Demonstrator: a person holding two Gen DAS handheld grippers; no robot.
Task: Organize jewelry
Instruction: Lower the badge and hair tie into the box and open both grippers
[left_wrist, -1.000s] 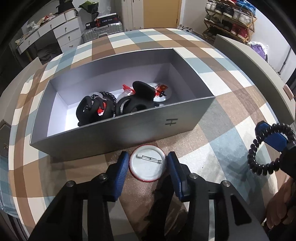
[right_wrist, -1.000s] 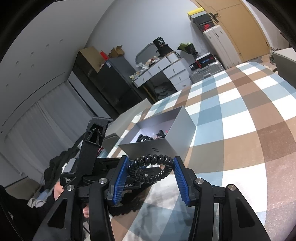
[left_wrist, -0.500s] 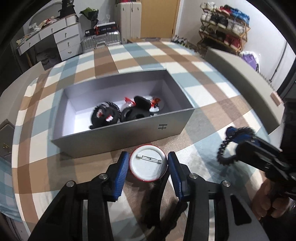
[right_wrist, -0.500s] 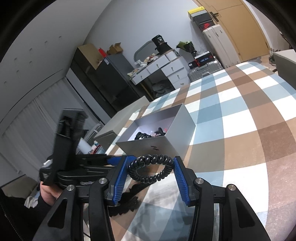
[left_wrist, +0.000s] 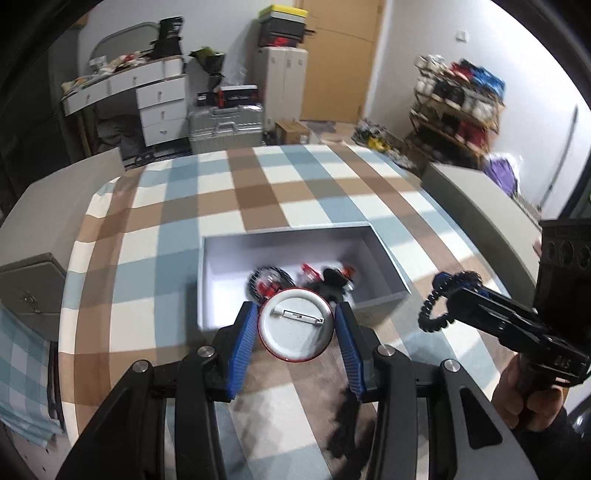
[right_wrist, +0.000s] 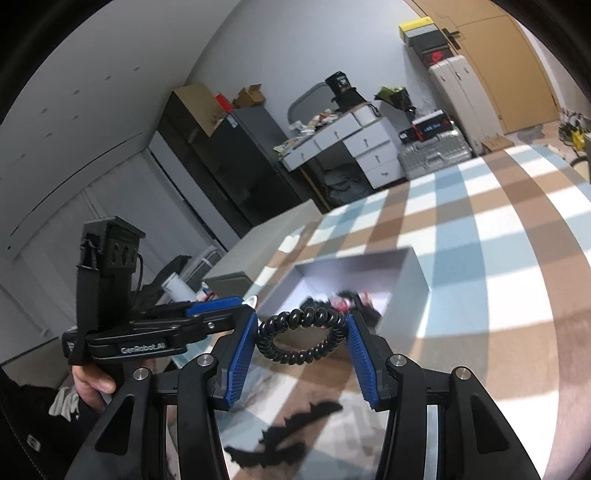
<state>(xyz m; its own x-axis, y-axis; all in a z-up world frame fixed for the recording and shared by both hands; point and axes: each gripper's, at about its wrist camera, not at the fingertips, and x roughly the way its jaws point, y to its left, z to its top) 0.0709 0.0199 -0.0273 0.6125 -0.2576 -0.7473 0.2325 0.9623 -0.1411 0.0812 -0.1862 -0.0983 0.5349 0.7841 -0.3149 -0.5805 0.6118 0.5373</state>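
Both grippers carry loads above the grey box (left_wrist: 380, 299).
Left gripper (left_wrist: 295, 334) clamps a round pin badge (left_wrist: 293, 328), pin-back up, over the box's near wall; right gripper (right_wrist: 301, 339) pinches a black coil hair tie (right_wrist: 301, 336), held just right of the box. Releasing too soon could drop either outside it.

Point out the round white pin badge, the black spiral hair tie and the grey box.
Round white pin badge (left_wrist: 294, 324), left wrist view: its back face.
Black spiral hair tie (right_wrist: 301, 315), right wrist view: upper coil.
Grey open box (left_wrist: 379, 305), left wrist view: front wall.
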